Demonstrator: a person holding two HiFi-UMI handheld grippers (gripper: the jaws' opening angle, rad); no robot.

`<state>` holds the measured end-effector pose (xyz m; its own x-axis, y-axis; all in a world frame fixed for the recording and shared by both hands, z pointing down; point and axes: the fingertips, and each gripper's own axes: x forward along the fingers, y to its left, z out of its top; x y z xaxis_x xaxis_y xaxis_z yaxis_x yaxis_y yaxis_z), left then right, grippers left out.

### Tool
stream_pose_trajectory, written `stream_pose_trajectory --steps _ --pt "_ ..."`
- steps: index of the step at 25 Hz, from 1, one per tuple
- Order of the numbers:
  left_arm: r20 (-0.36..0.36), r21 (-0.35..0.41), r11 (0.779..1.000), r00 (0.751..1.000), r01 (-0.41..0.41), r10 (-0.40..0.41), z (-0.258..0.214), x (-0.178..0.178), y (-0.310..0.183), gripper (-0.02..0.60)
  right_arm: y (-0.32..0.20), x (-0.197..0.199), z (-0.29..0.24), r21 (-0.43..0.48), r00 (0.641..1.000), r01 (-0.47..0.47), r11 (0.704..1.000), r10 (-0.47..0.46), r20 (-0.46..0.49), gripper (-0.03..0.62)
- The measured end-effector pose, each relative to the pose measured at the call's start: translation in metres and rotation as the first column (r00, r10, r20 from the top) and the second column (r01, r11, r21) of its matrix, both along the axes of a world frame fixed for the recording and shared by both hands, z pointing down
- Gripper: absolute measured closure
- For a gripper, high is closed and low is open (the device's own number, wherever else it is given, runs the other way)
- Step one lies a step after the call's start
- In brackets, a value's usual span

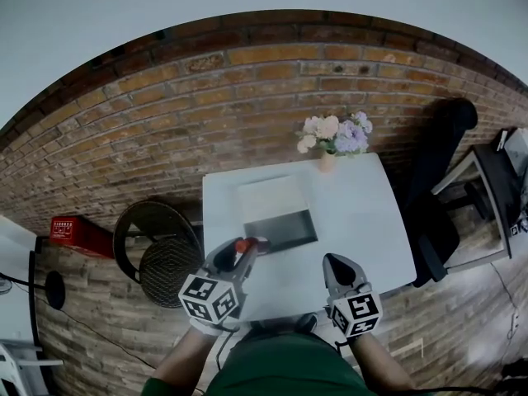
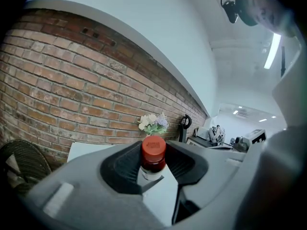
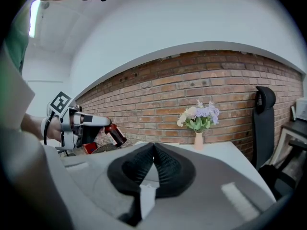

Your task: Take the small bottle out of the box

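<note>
the left gripper [image 1: 241, 256] is clamped on the small bottle [image 2: 153, 155], whose red cap sticks up between the jaws. the bottle is in the air, outside the open box [image 1: 281, 230] and just beside it over the white table [image 1: 363, 221]. the right gripper [image 3: 153, 148] hovers empty with its jaws pressed together.

The small dark bottle with a red screw cap [image 2: 153, 151] is out of the box, clamped between the jaws of the left gripper [image 1: 252, 247] and held tilted in the air. The shallow rectangular box [image 1: 281, 230] lies open on the white counter [image 1: 363, 221], dark inside, its pale lid [image 1: 272, 198] folded back.
</note>
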<state>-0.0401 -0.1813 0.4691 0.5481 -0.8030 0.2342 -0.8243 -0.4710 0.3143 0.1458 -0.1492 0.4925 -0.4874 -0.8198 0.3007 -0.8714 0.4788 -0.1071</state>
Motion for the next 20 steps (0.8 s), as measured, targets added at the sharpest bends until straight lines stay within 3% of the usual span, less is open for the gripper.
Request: stream_pose_trajectory --steps 4,11,20 --pt "-0.026 -0.013 1.0 1.0 -0.005 0.005 0.0 -0.003 0.0 0.428 -0.002 0.002 -0.003 0.004 1.0 -0.014 1.0 0.014 0.003 0.592" --pt "-0.14 -0.01 1.0 0.99 -0.013 0.012 -0.011 -0.007 0.001 0.428 -0.005 0.005 -0.007 0.007 1.0 -0.028 1.0 0.028 0.008 0.592" --pt "-0.199 0.001 0.999 0.979 -0.032 0.031 -0.02 -0.007 0.005 0.428 -0.01 0.006 -0.014 0.024 0.999 -0.041 0.999 0.04 0.015 0.592"
